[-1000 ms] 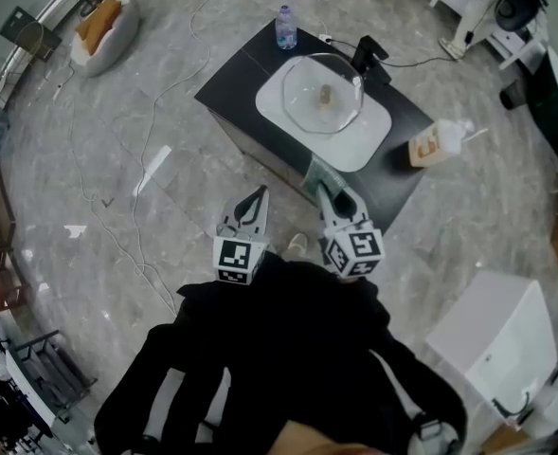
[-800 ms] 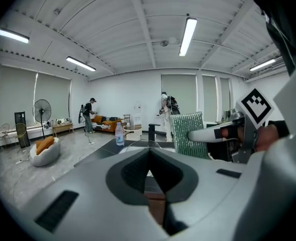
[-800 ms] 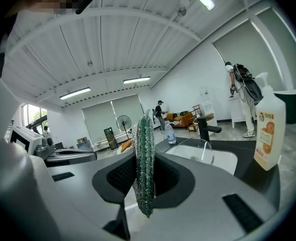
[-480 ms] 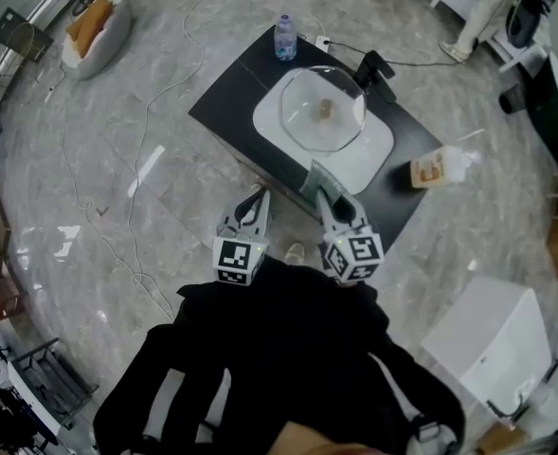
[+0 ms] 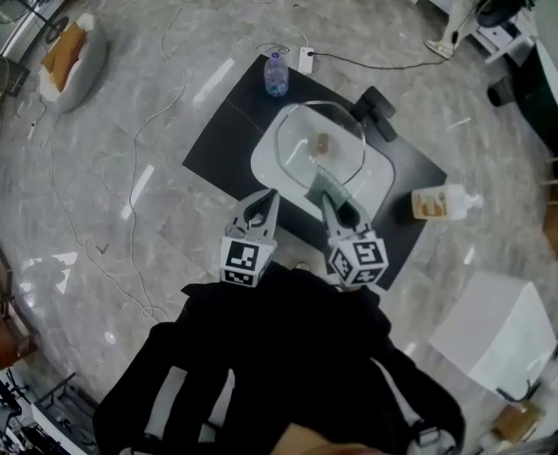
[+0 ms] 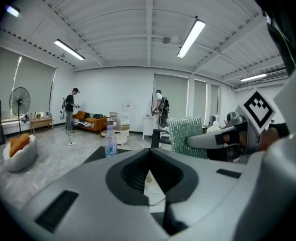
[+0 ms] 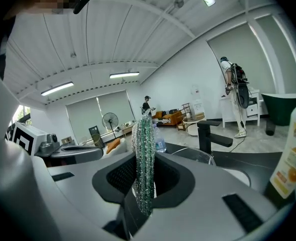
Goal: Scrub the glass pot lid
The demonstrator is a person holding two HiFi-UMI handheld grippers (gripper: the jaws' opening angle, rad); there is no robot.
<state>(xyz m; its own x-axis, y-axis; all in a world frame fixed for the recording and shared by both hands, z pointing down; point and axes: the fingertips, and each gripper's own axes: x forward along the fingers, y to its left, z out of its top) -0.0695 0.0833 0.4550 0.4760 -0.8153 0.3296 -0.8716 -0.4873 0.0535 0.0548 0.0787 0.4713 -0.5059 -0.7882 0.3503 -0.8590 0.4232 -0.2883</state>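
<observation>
Glass pot lid (image 5: 321, 150) knob-up in sink (image 5: 381, 176); right gripper (image 5: 326, 200) grips scourer (image 7: 143, 154).

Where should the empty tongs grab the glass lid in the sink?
Probably the small knob in the middle of the glass lid, with the left tongs, opened first, coming down from above. The lid lies wide and low in the white sink, so its thin rim gives little to pinch. The right tongs are busy gripping the green scrubber.
</observation>
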